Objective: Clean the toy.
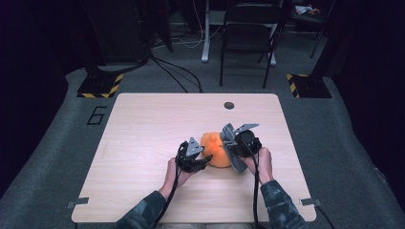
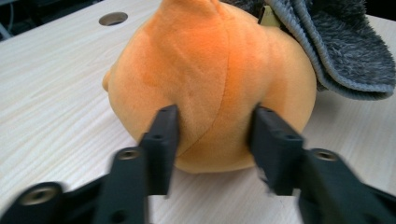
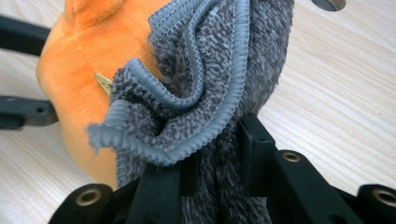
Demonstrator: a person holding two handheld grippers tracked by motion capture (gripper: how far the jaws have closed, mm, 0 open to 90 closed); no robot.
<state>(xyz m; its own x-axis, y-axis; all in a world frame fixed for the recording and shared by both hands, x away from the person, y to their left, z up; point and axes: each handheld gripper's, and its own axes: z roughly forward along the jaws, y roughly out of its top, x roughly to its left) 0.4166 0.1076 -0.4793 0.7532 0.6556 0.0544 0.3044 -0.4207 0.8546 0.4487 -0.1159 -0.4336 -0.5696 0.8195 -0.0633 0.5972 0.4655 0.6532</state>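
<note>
High view: a person seated at the near edge of a pale wooden table (image 1: 143, 124) works two hand-held grippers around a round orange plush toy (image 1: 215, 149) that sits on the tabletop right of centre, toward the near side. The left gripper (image 1: 203, 161), black with a grey three-cornered plate on top, meets the toy's near-left side. The right gripper (image 1: 232, 149) comes in from the toy's right, with a fuzzy grey cloth with a ribbed hem (image 1: 230, 145) bunched between it and the toy. Both forearms wear camouflage-patterned sleeves (image 1: 282, 202). A small round hole (image 1: 229, 105) marks the table's far edge, and a black folding chair (image 1: 248, 33) stands on the grey floor beyond.

Left gripper view: the left gripper (image 2: 215, 128) has its two black jaws spread apart and pressed into the toy (image 2: 210, 79), one on each side of a seam, the plush dimpling slightly at both tips. The toy rests on the table (image 2: 56, 98); the grey cloth (image 2: 345, 51) drapes over its far-right shoulder. The hole (image 2: 113, 18) shows at far left.

Right gripper view: the right gripper (image 3: 219, 158) is clamped on the grey cloth (image 3: 205, 88), a thick fold of it squeezed between the two jaws while the rest ruffles upward against the orange toy (image 3: 74, 79). A small tan tag (image 3: 104, 82) pokes out where cloth meets plush. The left gripper's black jaws (image 3: 23, 112) reach in from the left edge against the toy.
</note>
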